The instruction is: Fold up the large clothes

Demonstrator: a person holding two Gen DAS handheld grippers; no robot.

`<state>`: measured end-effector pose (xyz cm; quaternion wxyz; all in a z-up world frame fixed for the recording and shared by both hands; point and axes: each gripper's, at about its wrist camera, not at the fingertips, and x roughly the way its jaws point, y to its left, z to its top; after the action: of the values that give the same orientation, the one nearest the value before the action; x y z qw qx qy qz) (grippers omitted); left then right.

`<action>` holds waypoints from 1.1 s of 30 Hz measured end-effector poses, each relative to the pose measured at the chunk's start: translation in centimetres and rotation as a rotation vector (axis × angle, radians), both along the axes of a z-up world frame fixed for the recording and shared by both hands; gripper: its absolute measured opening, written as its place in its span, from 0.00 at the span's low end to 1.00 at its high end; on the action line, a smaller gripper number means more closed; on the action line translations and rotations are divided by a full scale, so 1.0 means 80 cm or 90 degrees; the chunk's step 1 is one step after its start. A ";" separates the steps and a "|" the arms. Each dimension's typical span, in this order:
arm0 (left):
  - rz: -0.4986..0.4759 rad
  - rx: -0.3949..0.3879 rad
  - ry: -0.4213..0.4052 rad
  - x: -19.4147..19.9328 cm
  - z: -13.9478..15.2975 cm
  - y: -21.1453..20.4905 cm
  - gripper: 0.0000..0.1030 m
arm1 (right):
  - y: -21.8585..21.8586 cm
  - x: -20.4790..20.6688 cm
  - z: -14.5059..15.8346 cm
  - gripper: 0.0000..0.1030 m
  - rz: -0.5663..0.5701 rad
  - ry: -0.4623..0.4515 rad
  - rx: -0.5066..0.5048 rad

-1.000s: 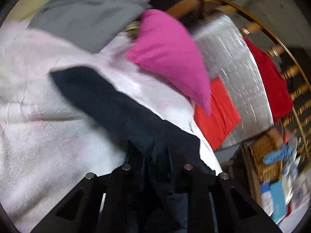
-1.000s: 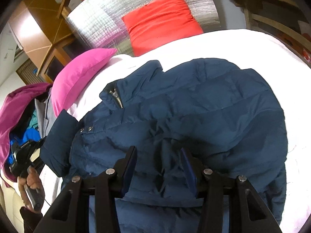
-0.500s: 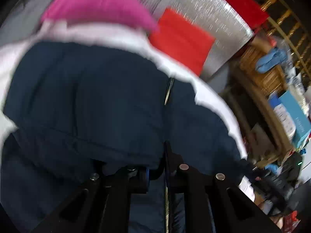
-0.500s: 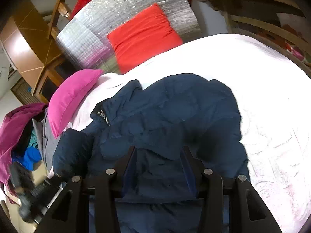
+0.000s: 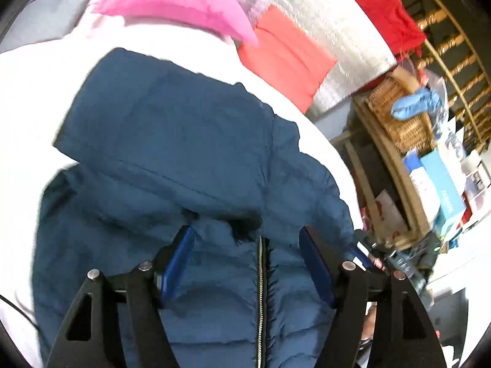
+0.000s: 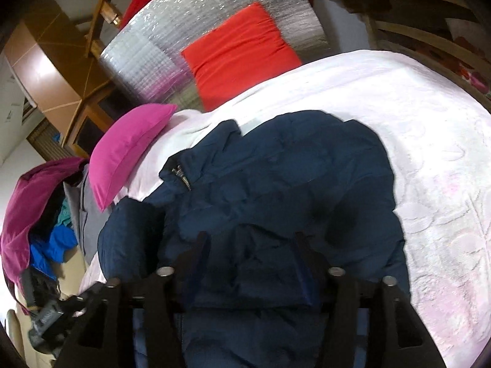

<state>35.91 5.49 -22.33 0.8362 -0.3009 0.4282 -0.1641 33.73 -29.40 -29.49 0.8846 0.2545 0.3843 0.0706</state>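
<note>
A navy puffer jacket [image 6: 276, 184] lies spread on a bed with a pale pink bedspread [image 6: 429, 153], directly below and ahead of both claws.

In the left wrist view, the left claw [image 5: 247, 242] hangs just over the jacket with its jaws opening; its blue-lined fingers [image 5: 178, 263] stand well apart. The jacket's zipper [image 5: 260, 291] runs up between them, but the pads do not press on the cloth. Ahead of this claw a folded part of the jacket lies across the body of the garment. Beyond that, past the jacket's far edge, sits a pink pillow [image 5: 172, 0], and to its right a red cushion [image 5: 285, 58] leans on a silver quilted panel [image 5: 325, 30]. Far to the right of the claw stand a wicker basket [image 5: 396, 113] and some boxes [image 5: 438, 190].

In the right wrist view, the right claw [image 6: 251, 239] also hovers low over the jacket, jaws opening, with dark padded cloth lying between the fingers; no pinch shows. The jacket's collar with its zipper end [image 6: 181, 178] lies ahead and to the left of this claw. Further left is the pink pillow [image 6: 129, 150], then a heap of clothes [image 6: 40, 214] in purple, blue and grey. The red cushion [image 6: 239, 55] lies straight ahead, well beyond the jacket. At the lower left edge of this view the other claw's black body shows, blurred.
</note>
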 end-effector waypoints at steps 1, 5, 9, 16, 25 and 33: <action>0.014 -0.005 -0.003 0.000 0.002 0.012 0.71 | 0.004 0.001 -0.002 0.66 0.002 0.003 -0.003; 0.111 -0.039 0.017 0.006 -0.007 0.075 0.71 | 0.015 0.012 -0.012 0.66 -0.002 0.022 -0.023; 0.234 -0.067 0.051 0.010 -0.021 0.138 0.71 | 0.018 0.019 -0.021 0.64 -0.018 0.036 -0.038; 0.282 -0.061 0.077 0.027 -0.038 0.157 0.71 | 0.012 0.033 -0.040 0.33 -0.057 0.068 -0.084; 0.255 -0.063 0.064 0.054 -0.046 0.140 0.56 | 0.011 0.040 -0.050 0.33 -0.050 0.093 -0.091; 0.283 -0.081 0.086 0.059 -0.057 0.152 0.59 | 0.012 0.040 -0.052 0.33 -0.040 0.097 -0.093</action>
<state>40.60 17.63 -26.90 0.8007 -0.4499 0.3952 0.0178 36.95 -28.46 -33.66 0.8706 0.2061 0.4466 -0.0049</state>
